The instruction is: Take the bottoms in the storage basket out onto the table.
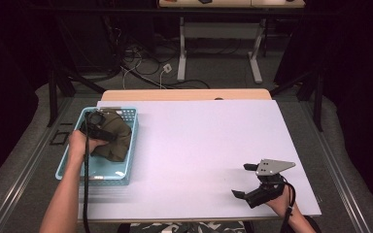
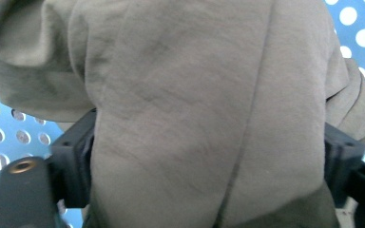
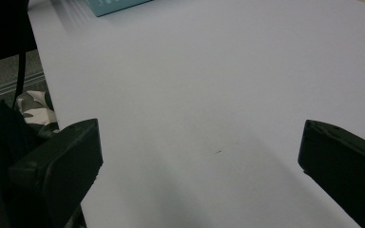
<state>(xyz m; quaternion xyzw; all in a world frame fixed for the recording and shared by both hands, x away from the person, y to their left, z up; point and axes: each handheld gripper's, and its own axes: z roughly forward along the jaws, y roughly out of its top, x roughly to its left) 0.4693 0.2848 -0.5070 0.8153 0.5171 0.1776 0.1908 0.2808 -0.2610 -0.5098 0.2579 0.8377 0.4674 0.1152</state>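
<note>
**Left hand-held gripper takes hold of the cloth in the basket**

The counter [image 1: 209, 145], under a white sheet, runs from the person's edge at 6 o'clock to a wooden strip at 12. Most of it lies bare. At 9 o'clock, on the left edge, sits a blue basket [image 1: 126, 150] with perforated walls. It contains one thing: an olive cloth [image 1: 119, 138], bunched in a heap toward the far end, with bare blue floor showing at the near end.

The left hand-held gripper [image 1: 97, 127] is down in the basket on that heap. In the left gripper view the cloth [image 2: 185, 114] fills the whole gap, and both jaws press into a thick fold from either side, so it is holding the cloth at about half width. The fabric drapes over the jaw tips rather than lying flat.

To do this step well, I would say the grip should bite deep enough to catch several layers, not a single loose edge, and the lift should go straight up until the cloth clears the basket wall, so that the light basket is not dragged along or tipped.

The right hand-held gripper [image 1: 252, 182] rests at 5 o'clock, near the front edge, well apart from the basket. Its jaws stand wide with nothing between them, bare counter beneath.
</note>
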